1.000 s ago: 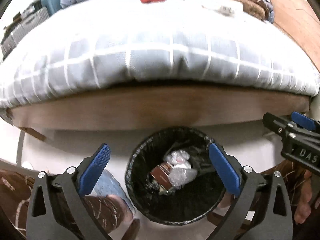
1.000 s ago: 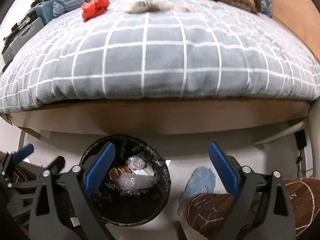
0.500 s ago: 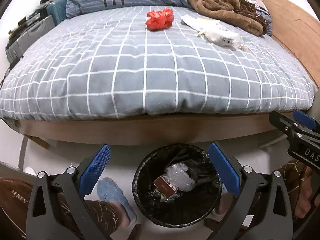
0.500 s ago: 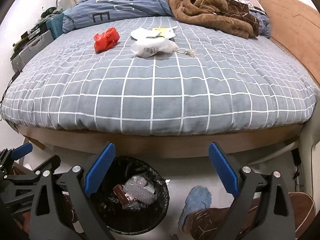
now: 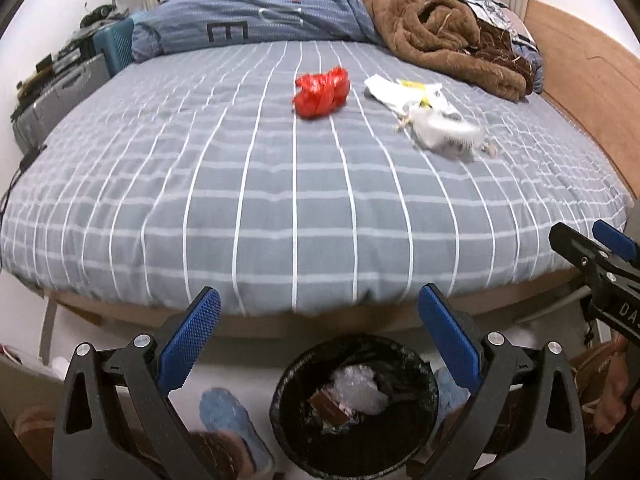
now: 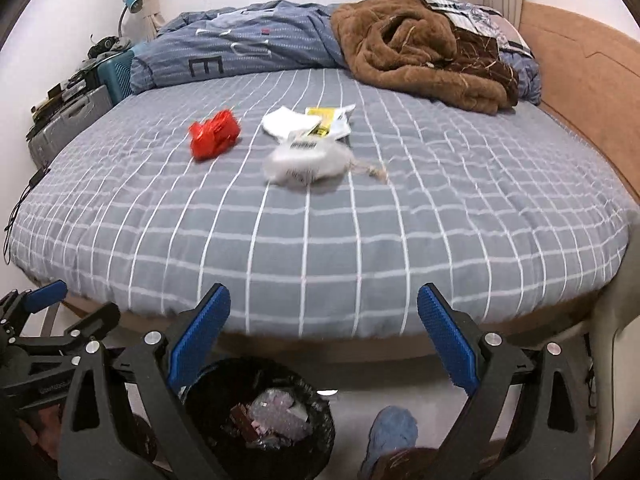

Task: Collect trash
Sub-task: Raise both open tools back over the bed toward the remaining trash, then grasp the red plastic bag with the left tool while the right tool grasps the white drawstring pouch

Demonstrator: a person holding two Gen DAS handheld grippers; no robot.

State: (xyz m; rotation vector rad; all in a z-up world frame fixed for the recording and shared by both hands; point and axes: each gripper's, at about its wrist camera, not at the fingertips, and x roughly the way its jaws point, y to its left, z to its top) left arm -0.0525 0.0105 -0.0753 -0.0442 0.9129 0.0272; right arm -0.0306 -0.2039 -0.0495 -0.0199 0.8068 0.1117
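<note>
Trash on the bed — red bag, white wrappers — lies well beyond both empty, wide-open grippers; right gripper faces the wrappers more squarely.

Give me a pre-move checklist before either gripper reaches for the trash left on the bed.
1. Left gripper empty, jaws wide apart: ok.
2. Right gripper empty, jaws wide apart: ok.
3. Red plastic bag lying free on the checked bedspread, nothing on it: ok.
4. White wrappers and yellow-labelled packet separate enough to take one at a time: cannot tell, they overlap and are blurred.
5. Trash bin upright below the bed edge with room above the bubble wrap inside: ok.
6. Grippers within reach of the trash: not ok, both sit short of the bed edge.
</note>
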